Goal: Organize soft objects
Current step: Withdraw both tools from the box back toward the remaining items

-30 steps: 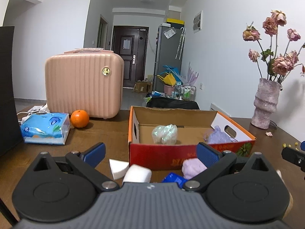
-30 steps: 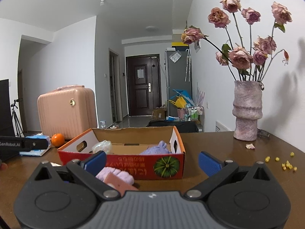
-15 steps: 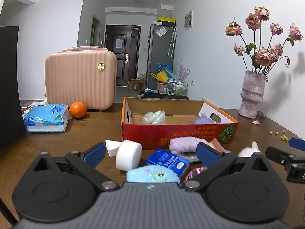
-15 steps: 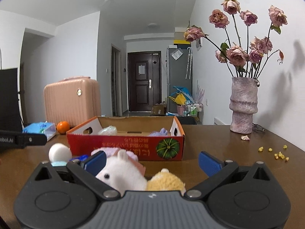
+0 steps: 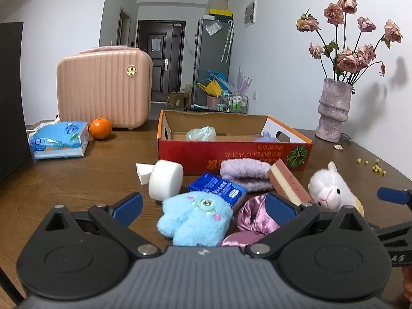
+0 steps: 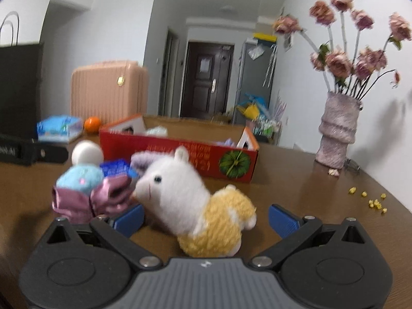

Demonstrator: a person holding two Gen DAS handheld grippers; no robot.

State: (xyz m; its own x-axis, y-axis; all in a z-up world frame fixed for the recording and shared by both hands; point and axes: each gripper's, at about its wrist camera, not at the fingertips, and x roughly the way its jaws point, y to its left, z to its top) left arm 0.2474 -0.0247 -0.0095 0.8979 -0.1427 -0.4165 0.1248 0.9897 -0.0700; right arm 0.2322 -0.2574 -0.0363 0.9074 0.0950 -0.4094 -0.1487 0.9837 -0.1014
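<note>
My left gripper (image 5: pixel 203 207) is open around a blue plush toy (image 5: pixel 194 217) on the table. Beside it lie a pink satin scrunchie (image 5: pixel 253 215), a blue tissue pack (image 5: pixel 217 188), a white round sponge (image 5: pixel 166 182), a lilac headband (image 5: pixel 244 173) and a pink sponge block (image 5: pixel 287 182). My right gripper (image 6: pixel 206 217) is open around a white and yellow alpaca plush (image 6: pixel 198 203), which also shows in the left wrist view (image 5: pixel 331 190). The red cardboard box (image 5: pixel 231 152) behind holds a clear crumpled bag (image 5: pixel 200 134) and a lilac item (image 5: pixel 266 137).
A pink suitcase (image 5: pixel 104 91), an orange (image 5: pixel 100 128) and a blue tissue box (image 5: pixel 59 140) stand at the back left. A vase of dried roses (image 5: pixel 333 110) stands at the back right, with yellow crumbs (image 5: pixel 373 166) near the table's right edge.
Both grippers have drawn back and lowered from the box. The pile of soft items in front of the box has come between their jaws. Both stay open.
</note>
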